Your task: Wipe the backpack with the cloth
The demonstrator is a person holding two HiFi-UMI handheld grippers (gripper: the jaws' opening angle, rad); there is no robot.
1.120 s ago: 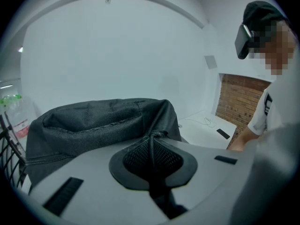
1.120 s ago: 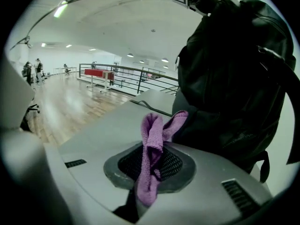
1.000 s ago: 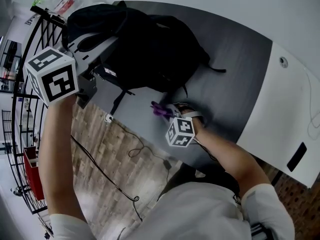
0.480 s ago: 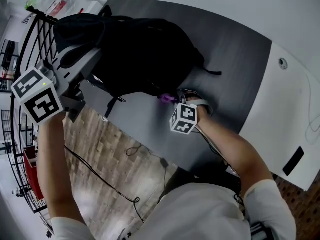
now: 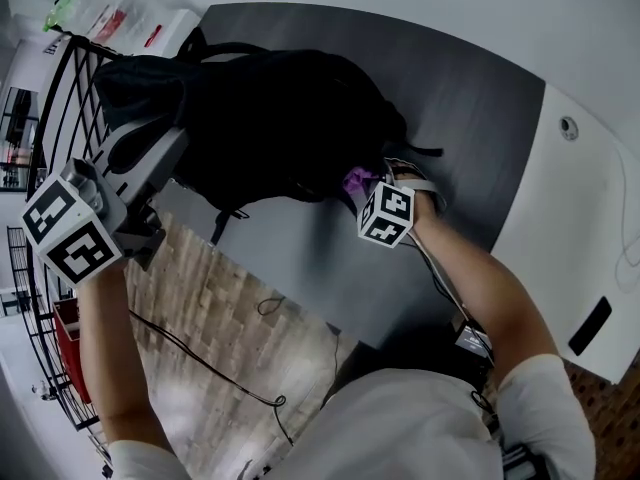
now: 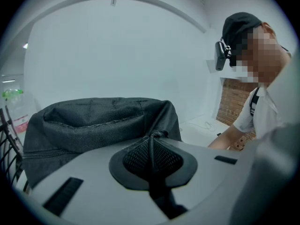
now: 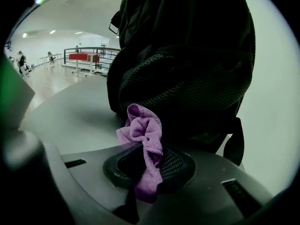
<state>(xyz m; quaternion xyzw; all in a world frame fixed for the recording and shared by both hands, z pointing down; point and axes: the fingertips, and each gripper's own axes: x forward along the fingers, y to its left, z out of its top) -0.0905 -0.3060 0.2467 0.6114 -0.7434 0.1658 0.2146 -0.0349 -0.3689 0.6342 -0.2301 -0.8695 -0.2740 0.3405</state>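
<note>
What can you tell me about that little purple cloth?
The cloth is small, purple and fuzzy, like a microfibre rag. It is bunched into a crumpled wad, pinched between the shut jaws of the right gripper, its loose top sticking out beyond them. It sits by the lower edge of the black backpack, above the grey table; whether it presses on the fabric is unclear.

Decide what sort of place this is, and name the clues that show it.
Probably a large indoor workspace or lab, not a home: a grey work table, a brick wall, and a wide open hall with ceiling lights beyond.
</note>
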